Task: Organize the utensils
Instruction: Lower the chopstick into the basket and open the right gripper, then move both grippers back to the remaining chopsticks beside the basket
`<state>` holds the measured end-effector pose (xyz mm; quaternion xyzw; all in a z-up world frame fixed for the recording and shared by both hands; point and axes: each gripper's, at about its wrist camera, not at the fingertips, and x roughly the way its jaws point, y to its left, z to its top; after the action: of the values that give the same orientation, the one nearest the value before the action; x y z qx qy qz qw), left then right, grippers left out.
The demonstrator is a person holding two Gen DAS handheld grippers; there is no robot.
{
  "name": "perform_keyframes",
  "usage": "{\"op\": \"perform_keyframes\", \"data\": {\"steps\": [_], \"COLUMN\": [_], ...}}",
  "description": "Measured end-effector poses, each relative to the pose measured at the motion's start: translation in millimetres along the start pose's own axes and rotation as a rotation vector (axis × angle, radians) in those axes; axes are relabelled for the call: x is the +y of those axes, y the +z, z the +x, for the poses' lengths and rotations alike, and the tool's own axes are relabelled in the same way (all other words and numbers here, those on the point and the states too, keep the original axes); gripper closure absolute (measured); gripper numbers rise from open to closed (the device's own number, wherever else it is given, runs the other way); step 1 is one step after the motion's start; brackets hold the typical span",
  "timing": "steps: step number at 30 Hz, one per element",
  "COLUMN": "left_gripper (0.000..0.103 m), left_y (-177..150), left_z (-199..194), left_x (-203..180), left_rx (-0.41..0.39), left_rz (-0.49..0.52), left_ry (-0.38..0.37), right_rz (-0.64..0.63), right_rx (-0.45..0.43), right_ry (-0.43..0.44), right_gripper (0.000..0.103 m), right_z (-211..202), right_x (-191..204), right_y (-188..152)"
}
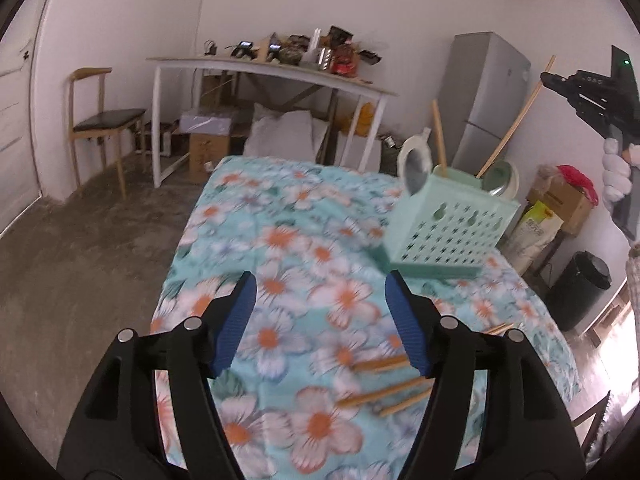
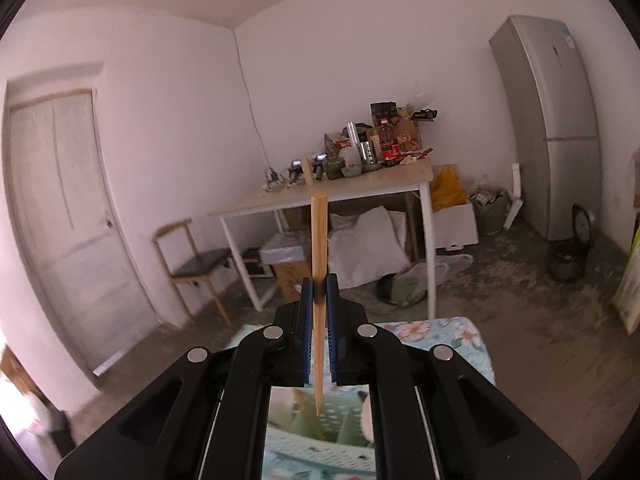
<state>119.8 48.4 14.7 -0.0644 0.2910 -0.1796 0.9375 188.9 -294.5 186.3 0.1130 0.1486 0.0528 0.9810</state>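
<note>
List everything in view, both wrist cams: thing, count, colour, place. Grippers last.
utensil caddy: 1, mint green, perforated, on the floral cloth
spoons: 2, metal bowls with pale handles, standing in the caddy
chopstick in caddy: 1, wooden, upright
loose chopsticks: several, wooden, lying on the cloth near the left gripper
held chopstick: 1, wooden, above the caddy
tablecloth: 1, teal with orange-white flowers
white table: 1, cluttered, against the back wall
chair: 1, wood with dark seat, by the wall
fridge: 1, grey, corner
bin: 1, black, on the floor
left gripper: open, nothing between its jaws
right gripper: shut on the held chopstick
</note>
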Motion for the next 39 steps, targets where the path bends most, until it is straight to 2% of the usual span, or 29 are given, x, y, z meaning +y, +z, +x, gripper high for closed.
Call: {"op": "perform_keyframes", "data": {"steps": [5,8,11,12,13,14,19,22,27,31,35,39], "left_gripper": [0.038,0.036,0.033,0.031,0.030,0.030,0.028,0.027,0.027,0.024,0.023,0.023], "left_y": [-7.3,-10.9,-11.8,-12.1,-12.4,-12.7,-11.5,-11.4,-11.3,-12.4,-15.8,-19.1], "left_z": [-4.0,-6.0,-5.8,-6.2,-6.5,-6.8,-8.1,-8.2,-9.0,-8.3,-0.8,2.8], "left_x": [0.2,-2.6,-7.9,-8.4,-9.3,-9.9,-10.8,-12.1,-18.3,-24.5,-34.5,-51.7], "left_rx": [0.006,0.004,0.003,0.001,0.000,-0.001,-0.008,-0.006,-0.006,-0.012,0.009,0.009], "left_rz": [0.006,0.024,0.033,0.033,0.035,0.037,0.031,0.037,0.051,0.054,0.075,0.157], "left_ry": [0.001,-0.004,-0.013,-0.015,-0.017,-0.018,-0.021,-0.021,-0.034,-0.056,-0.082,-0.090], "right_rz": [-0.016,-0.024,-0.044,-0.044,-0.042,-0.038,-0.028,-0.024,0.007,0.122,0.279,0.431], "right_rx": [0.070,0.149,0.160,0.150,0.137,0.112,0.026,-0.036,-0.054,0.027,0.242,0.414], "right_ry": [-0.008,-0.019,-0.038,-0.042,-0.044,-0.046,-0.045,-0.028,0.007,0.041,0.008,-0.054], "right_gripper": [0.096,0.095,0.093,0.089,0.079,0.074,0.073,0.069,0.065,0.063,0.063,0.063], "right_z": [34.1,52.2,51.7,48.2,44.3,35.4,-3.8,-41.3,-84.1,-97.9,-81.9,-70.4], "right_x": [0.3,0.3,3.0,3.0,2.6,2.4,1.5,1.8,-3.8,-19.1,-38.4,-55.2], "right_y": [-24.7,-39.5,-39.5,-37.0,-34.3,-29.2,-13.7,-10.9,-26.5,-70.2,-151.7,-229.0]}}
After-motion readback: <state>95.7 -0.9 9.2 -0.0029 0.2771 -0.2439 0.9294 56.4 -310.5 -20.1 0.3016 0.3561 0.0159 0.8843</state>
